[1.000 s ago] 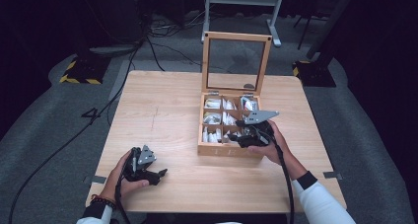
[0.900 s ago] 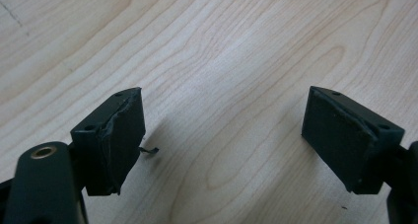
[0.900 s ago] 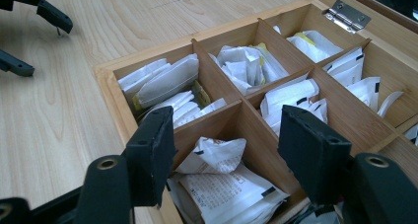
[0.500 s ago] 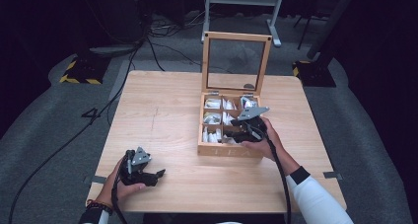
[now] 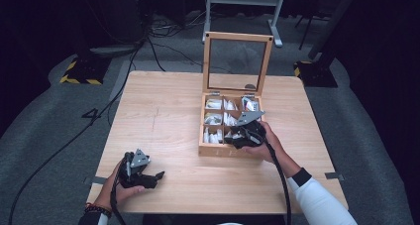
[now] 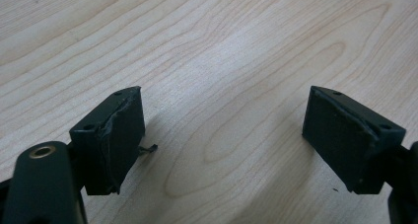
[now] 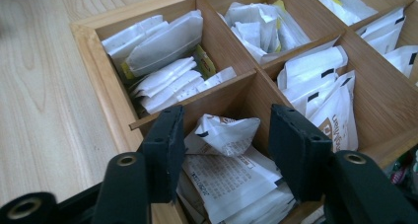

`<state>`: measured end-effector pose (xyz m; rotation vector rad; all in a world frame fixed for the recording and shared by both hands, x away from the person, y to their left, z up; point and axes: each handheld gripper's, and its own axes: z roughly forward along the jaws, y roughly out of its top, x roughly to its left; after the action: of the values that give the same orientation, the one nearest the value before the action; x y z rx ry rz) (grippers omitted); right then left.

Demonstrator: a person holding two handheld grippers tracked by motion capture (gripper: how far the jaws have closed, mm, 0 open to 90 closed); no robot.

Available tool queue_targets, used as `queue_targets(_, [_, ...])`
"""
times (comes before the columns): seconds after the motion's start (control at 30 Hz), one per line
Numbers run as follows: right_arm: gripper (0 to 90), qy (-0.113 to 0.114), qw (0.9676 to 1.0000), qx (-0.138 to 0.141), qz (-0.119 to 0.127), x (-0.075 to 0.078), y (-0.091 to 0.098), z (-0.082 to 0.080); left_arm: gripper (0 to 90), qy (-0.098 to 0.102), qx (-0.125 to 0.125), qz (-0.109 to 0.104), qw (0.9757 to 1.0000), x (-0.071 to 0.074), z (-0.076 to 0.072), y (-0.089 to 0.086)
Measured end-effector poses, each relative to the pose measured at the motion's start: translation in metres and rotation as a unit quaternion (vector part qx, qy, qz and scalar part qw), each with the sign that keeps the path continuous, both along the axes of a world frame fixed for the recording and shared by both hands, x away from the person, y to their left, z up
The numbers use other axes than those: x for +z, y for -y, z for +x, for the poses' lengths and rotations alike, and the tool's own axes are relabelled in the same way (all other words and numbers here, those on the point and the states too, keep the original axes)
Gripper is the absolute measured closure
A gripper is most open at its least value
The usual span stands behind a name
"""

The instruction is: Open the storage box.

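Now: right gripper over the tea box, left gripper parked

Inside the wooden box (image 5: 218, 149), whose glass lid (image 5: 238, 61) stands upright, white sachets (image 7: 162, 61) are packed in compartments. The right gripper (image 7: 224, 142) is held over the box's near middle compartment, its jaws parted around a crumpled paper packet (image 7: 226, 132) without pinching it. The left gripper (image 6: 224, 140) is rested on the bare table (image 5: 163, 111) near the front-left corner, jaws spread wide, nothing between them.
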<state>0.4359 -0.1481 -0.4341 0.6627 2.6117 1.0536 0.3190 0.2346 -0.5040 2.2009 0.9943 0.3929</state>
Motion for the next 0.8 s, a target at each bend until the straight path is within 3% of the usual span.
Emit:
queue_targets(0.1, [57.5,-0.001,0.9996,0.001,-0.027,-0.003,-0.004,0.0,16.6,0.0,0.0,0.0,1.0,0.0,0.0,0.0])
queue_targets(0.17, [61.5,0.011,0.9988,0.002,-0.048,-0.004,-0.008,-0.002,16.6,-0.001,0.0,0.0,1.0,0.0,0.0,0.0])
queue_targets(0.37, [75.1,0.021,0.9978,0.011,-0.061,-0.005,-0.01,-0.004,16.6,-0.001,0.0,-0.001,1.0,0.0,0.0,0.0])
queue_targets(0.57, [80.6,0.023,0.9982,0.009,-0.055,-0.005,-0.007,-0.005,16.5,-0.003,-0.002,-0.005,1.0,0.0,0.0,0.0])
queue_targets(0.8, [81.8,0.019,0.9998,0.003,-0.004,0.003,0.012,-0.002,16.1,-0.006,-0.008,-0.005,0.9999,0.0,0.002,-0.001])
